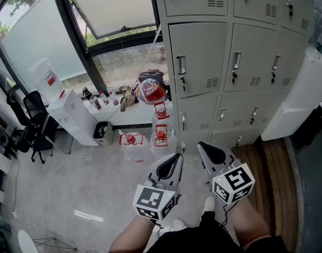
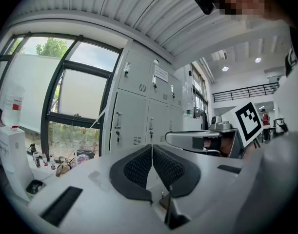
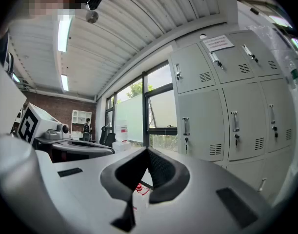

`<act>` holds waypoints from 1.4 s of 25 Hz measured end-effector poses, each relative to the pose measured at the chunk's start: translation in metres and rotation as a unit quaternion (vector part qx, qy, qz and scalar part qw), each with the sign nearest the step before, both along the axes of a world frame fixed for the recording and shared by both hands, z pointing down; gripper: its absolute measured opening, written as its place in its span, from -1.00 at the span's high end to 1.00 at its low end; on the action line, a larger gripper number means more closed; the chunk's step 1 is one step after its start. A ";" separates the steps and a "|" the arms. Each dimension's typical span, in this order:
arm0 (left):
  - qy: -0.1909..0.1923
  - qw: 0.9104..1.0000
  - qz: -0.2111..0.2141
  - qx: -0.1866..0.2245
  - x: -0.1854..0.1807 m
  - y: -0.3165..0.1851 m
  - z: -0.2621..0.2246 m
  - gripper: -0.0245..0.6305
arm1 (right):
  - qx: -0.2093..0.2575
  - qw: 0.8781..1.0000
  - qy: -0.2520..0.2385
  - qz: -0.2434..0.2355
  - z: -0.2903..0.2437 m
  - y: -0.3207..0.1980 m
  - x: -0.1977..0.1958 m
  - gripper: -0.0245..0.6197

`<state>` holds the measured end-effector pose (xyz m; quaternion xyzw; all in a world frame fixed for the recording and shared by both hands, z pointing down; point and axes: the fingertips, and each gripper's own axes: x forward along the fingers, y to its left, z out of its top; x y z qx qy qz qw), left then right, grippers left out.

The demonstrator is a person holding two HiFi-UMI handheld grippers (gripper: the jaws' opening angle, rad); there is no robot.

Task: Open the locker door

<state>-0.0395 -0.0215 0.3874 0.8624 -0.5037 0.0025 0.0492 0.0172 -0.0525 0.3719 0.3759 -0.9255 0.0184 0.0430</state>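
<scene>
Right gripper (image 1: 203, 146) and left gripper (image 1: 177, 157) both pinched closed, empty, held low by the person's body, likely staged before approach. Locker door (image 1: 200, 57) closed at 12 o'clock, well apart, handle (image 1: 181, 66) untouched.

floor (image 1: 87, 183) free before lockers (image 1: 203, 62); water jugs (image 1: 161, 137) left

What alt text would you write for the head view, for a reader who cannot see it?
Seen from above, a person holds a left tool and a right tool, both shut and empty, aimed at a bank of grey lockers with every visible door closed. Red-capped water bottles stand on the floor beside the lockers, below a window.
</scene>
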 end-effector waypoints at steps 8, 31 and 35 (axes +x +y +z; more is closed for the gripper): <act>0.005 1.000 -0.004 -0.005 0.000 -0.004 0.001 0.86 | -0.002 1.000 -0.002 -0.001 0.000 -0.005 0.001 0.76; -0.003 0.999 -0.045 0.006 0.027 -0.070 -0.014 0.86 | 0.018 0.999 0.002 -0.050 -0.024 -0.086 0.018 0.76; -0.003 0.998 -0.059 0.004 0.030 -0.084 -0.012 0.86 | 0.018 0.998 0.003 -0.064 -0.023 -0.103 0.019 0.76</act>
